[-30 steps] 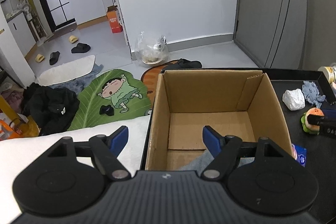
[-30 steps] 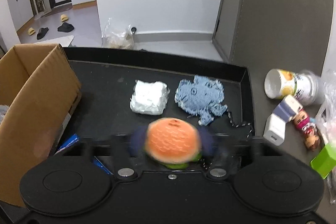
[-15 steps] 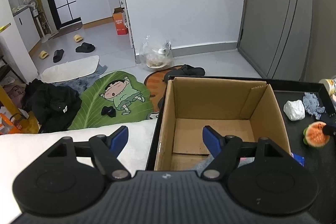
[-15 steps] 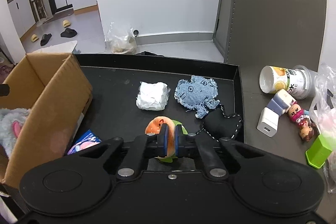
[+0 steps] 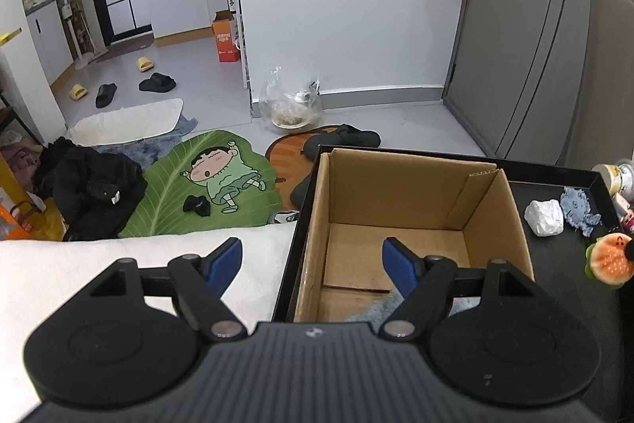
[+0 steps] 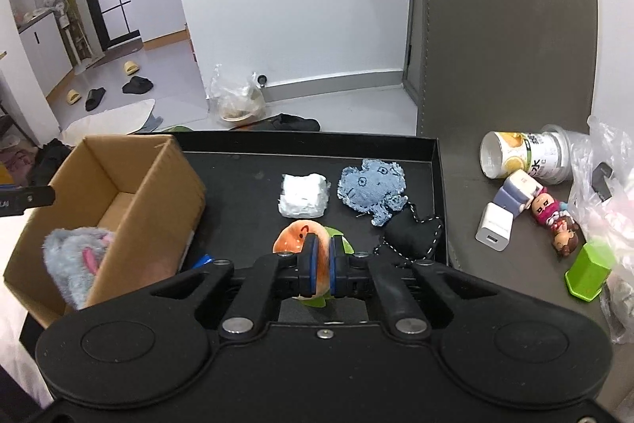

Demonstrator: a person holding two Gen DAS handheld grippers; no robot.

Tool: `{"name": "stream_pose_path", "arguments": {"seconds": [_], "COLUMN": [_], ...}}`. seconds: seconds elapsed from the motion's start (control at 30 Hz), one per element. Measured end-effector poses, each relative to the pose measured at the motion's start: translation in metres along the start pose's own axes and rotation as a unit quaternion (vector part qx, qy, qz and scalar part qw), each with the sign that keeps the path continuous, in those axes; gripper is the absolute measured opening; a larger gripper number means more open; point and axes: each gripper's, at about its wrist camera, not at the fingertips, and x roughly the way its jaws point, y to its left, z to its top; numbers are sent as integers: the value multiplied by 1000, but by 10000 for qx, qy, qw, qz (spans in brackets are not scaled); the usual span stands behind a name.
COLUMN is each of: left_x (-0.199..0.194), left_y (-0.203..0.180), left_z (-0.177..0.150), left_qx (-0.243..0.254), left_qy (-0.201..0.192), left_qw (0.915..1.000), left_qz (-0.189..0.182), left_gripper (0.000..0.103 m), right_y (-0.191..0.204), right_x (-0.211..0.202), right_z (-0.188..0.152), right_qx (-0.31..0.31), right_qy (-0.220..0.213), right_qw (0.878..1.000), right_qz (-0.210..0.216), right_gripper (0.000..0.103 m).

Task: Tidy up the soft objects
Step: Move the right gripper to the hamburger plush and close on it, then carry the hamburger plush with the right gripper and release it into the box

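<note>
Right gripper point(image 6: 321, 264) jaws clenched on burger plush point(image 6: 303, 238), squashing it thin — lifted clear of black tray point(image 6: 237, 177) for carry to cardboard box point(image 6: 158, 177). Left gripper point(image 5: 313, 266) jaws released, empty, over box edge. Grey plush point(image 6: 75, 252) already boxed.

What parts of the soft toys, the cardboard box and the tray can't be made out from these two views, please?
- Orange burger plush: right wrist view, middle hidden by the closed jaws.
- Grey furry plush: lower part hidden by the brown cardboard box wall; left wrist view shows only a sliver behind the gripper.
- Blue packet: mostly hidden beside the box.
- Can label: too small to read.
</note>
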Motion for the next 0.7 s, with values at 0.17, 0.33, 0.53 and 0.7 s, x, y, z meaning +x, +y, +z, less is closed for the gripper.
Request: {"name": "stream_pose_path", "arguments": {"seconds": [0.17,0.33,0.53,0.7], "left_x": [-6,-7,-7,-8], "left_y": [4,6,12,16], "left_z": [2,1,1,1], "left_qx": [-91,-100,-186,-284], "left_qy": [-51,-10,22,-15], "left_qw": [9999,9997,9993,9986], "left_qz": [-124,-223,-326,-438], "left_gripper": [76,76,76,76], "right_y": [13,30,55,74], "right_x": [-13,-25,-33,-32], "right_z": [5,16,31,39], "right_qx": [-62,-164,-337,-495], "right_qy": [-73,-218,-341,-364], "right_qw": [9999,9995,9985,9976], "right_qz": [65,142,245,311], "right_gripper": [6,6,6,6]}}
